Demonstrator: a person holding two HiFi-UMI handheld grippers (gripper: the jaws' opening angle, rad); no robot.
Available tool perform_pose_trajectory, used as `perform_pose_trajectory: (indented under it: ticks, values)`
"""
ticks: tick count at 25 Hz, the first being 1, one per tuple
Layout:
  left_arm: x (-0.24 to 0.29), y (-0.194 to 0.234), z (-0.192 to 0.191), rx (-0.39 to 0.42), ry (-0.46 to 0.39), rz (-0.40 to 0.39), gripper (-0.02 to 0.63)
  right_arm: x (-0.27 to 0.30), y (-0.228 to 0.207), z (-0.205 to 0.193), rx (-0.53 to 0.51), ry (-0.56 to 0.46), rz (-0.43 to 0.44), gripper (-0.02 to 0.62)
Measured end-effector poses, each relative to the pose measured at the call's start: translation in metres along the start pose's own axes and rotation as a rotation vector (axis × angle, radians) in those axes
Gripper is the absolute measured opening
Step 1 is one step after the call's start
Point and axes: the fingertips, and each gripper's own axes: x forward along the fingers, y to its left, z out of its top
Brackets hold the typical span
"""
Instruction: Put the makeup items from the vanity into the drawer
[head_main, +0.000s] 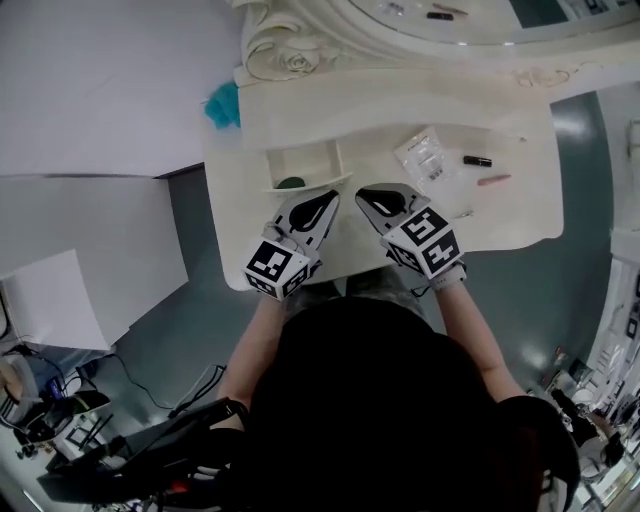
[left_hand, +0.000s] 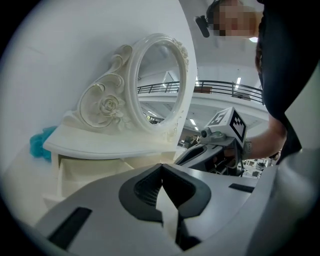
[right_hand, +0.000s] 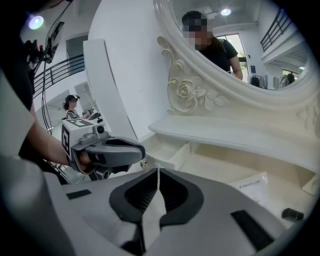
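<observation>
On the white vanity top (head_main: 510, 215) lie a clear plastic packet (head_main: 425, 155), a small black tube (head_main: 477, 160) and a thin pink stick (head_main: 493, 180). The small drawer (head_main: 300, 162) at the left stands pulled out, with a dark green item (head_main: 291, 183) inside. My left gripper (head_main: 330, 196) hovers just in front of the drawer, shut and empty (left_hand: 161, 167). My right gripper (head_main: 366, 192) is beside it, left of the packet, also shut with nothing held (right_hand: 158, 172). The packet (right_hand: 252, 185) and black tube (right_hand: 292, 214) show in the right gripper view.
An ornate oval mirror (left_hand: 160, 85) stands at the back of the vanity, above a raised shelf (right_hand: 225, 135). A teal fluffy object (head_main: 222, 103) sits at the vanity's left rear corner. White panels (head_main: 90, 230) stand to the left; grey floor surrounds the vanity.
</observation>
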Motion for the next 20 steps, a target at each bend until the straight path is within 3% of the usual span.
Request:
perform_pose_trajectory:
  ticks: [12, 20]
  values:
    - [0.051, -0.048, -0.008, 0.018, 0.068, -0.209, 0.014, -0.046, -0.032, -0.038, 0.149, -0.050, -0.148, 0.031]
    - [0.083, -0.081, -0.020, 0.021, 0.119, -0.299, 0.014, -0.080, -0.055, -0.073, 0.247, -0.075, -0.232, 0.031]
